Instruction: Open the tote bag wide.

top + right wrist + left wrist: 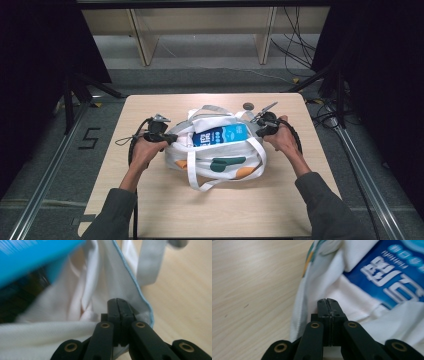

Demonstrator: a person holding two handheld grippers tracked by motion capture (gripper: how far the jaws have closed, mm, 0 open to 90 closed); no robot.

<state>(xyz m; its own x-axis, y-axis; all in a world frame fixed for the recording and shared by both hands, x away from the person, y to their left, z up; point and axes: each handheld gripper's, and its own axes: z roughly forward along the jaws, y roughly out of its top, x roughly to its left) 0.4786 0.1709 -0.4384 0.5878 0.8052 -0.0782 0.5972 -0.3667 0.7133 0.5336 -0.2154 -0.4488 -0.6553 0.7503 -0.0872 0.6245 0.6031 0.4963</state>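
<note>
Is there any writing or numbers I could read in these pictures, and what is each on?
"5": a dark mark on the floor left of the table.
Large white characters on the blue package inside the white bag: upside down in the left gripper view; I cannot read them for certain.
Small white print beside them: too blurred to read.
Right gripper view: the blue package is blurred, nothing legible.

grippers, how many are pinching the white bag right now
2. The left gripper is shut on the white bag at its left edge; the right gripper is shut on its right edge, beside the blue carton.
</note>
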